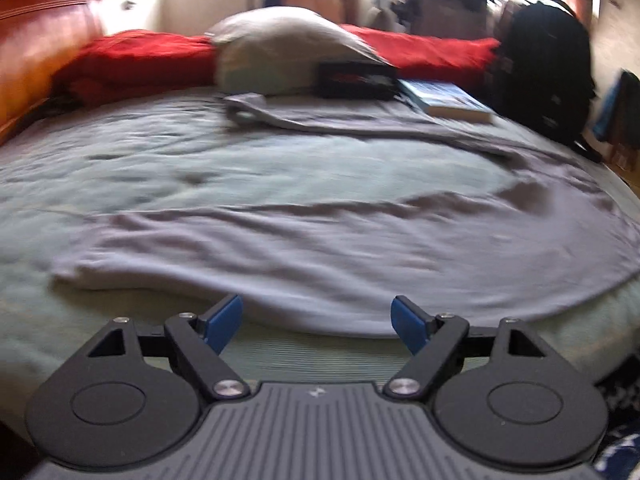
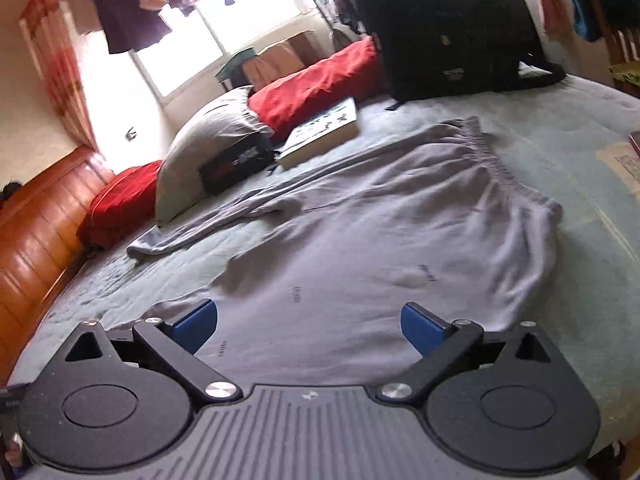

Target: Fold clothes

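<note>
Grey cloth, a pair of sweatpants [image 2: 380,232], lies spread flat on the bed [image 1: 100,160], and everything else can be placed from it. At its near left edge the left gripper [image 1: 318,320] hovers with its blue pads set wide apart and nothing between them; the garment's hem curves just ahead of the fingertips, above the pale green sheet. Further right, the right gripper [image 2: 310,326] hangs over the broad middle of the sweatpants, its jaws likewise spread and empty, cloth showing in the gap. The elastic waistband [image 2: 504,164] lies beyond that gripper and to the right, while one leg trails away toward the far left.

Left of the sweatpants runs a glossy wooden bed frame [image 2: 36,240]. Beyond the trailing leg sits a red cushion [image 2: 120,204], then a grey pillow [image 2: 204,140] with a small black box [image 2: 236,162] against it. A paperback book [image 2: 320,132] lies just past the garment's far edge, with a second red cushion [image 2: 316,80] behind it. To the right of that, a black backpack [image 2: 452,28] stands on the mattress. Clothes hang before a bright window [image 2: 256,4] at the back.

Small dark marks are printed on the grey fabric, and the box and book cover carry print; none is legible.
</note>
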